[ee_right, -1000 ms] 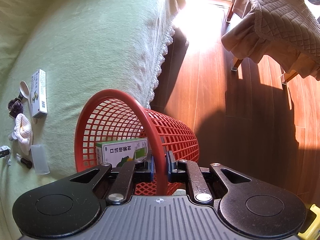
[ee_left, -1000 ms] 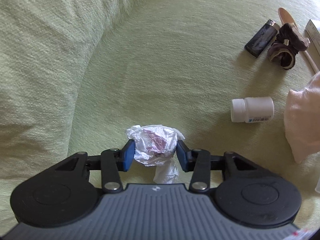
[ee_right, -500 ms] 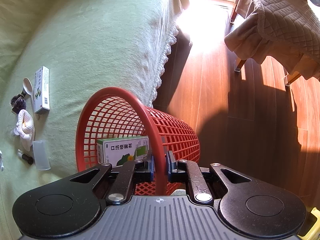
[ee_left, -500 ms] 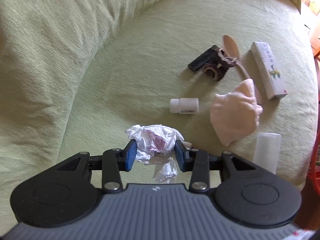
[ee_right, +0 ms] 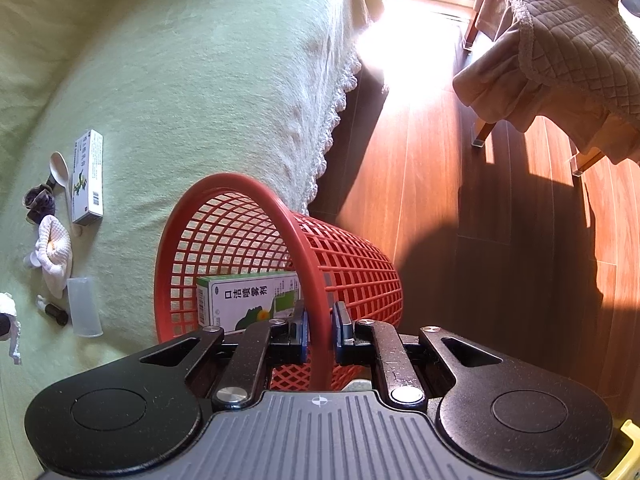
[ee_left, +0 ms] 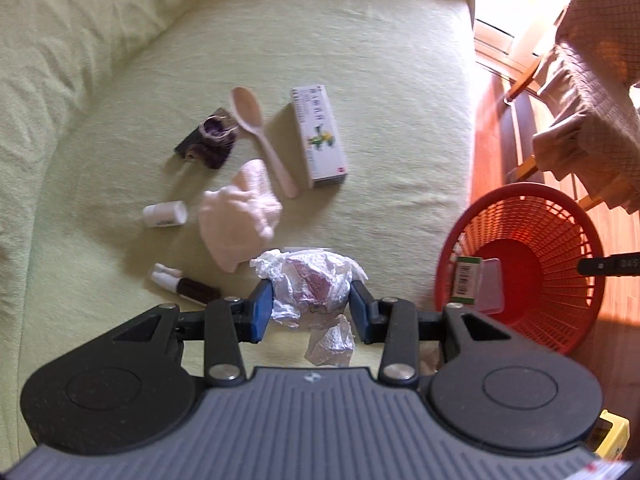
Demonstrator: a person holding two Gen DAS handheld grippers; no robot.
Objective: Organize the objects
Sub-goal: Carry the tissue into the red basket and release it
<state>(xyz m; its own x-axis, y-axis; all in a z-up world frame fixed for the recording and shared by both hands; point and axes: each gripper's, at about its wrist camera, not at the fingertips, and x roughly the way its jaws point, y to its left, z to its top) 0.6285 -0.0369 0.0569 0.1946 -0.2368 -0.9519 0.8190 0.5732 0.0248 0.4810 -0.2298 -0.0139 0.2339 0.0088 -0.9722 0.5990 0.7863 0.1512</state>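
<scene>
Crumpled tissue sits clamped in the left gripper above the green sofa; the right gripper pinches the red basket rim.

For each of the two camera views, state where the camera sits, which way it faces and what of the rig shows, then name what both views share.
Left wrist: on the left gripper, looking down at the green sofa; its fingers clamp crumpled paper.
Right wrist: on the right gripper, looking down past the sofa edge; its fingers pinch the red basket rim.
Shared: basket, white box, spoon.
</scene>
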